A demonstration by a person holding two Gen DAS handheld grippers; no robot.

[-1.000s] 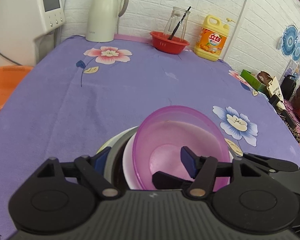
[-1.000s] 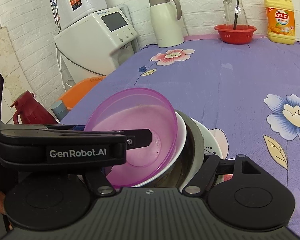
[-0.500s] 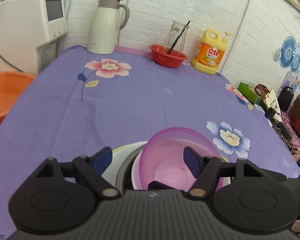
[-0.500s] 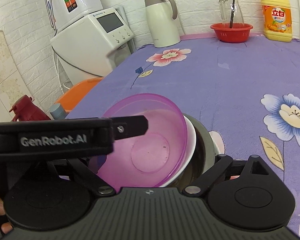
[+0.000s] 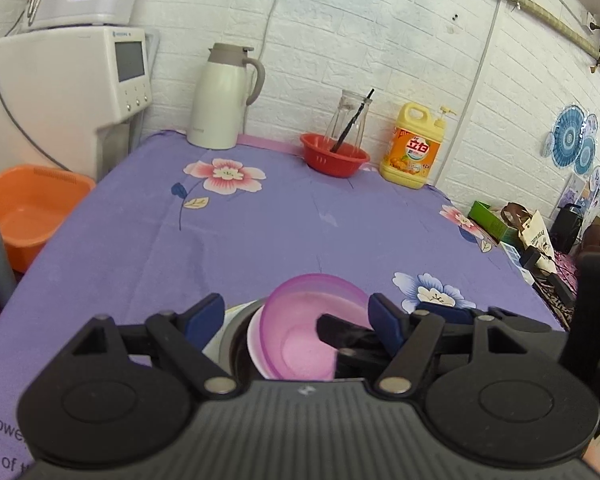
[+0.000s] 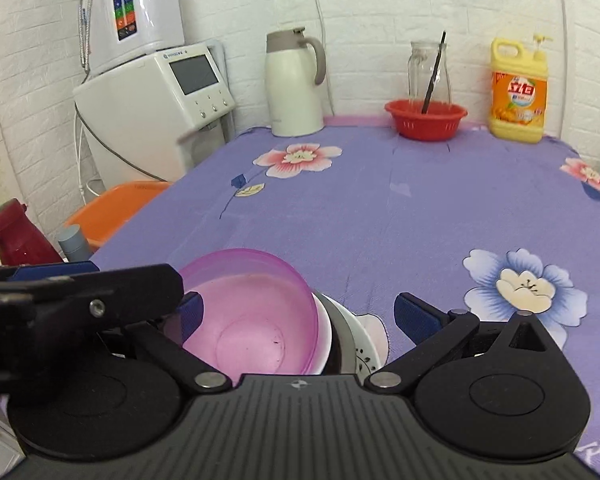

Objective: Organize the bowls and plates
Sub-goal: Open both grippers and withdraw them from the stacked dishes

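A translucent purple bowl [image 5: 304, 328] sits nested on top of a white bowl [image 5: 254, 338], a dark bowl and a white patterned dish at the near edge of the purple flowered tablecloth. The stack also shows in the right wrist view: the purple bowl [image 6: 252, 316], the white bowl [image 6: 325, 340], the patterned dish [image 6: 364, 354]. My left gripper [image 5: 296, 316] is open above and behind the stack, holding nothing. My right gripper [image 6: 296, 314] is open above the stack, holding nothing. Each gripper's black arm crosses the other's view.
At the table's back stand a white thermos jug [image 5: 220, 96], a red basket [image 5: 334, 156] with a glass jar, and a yellow detergent bottle [image 5: 416, 148]. A white water dispenser [image 5: 72, 88] and an orange basin [image 5: 28, 208] are off the left edge. Clutter lies beyond the right edge.
Both grippers have drawn back and up from the stack, so the bowls look smaller and lower in view. The purple bowl stays nested on the stack.
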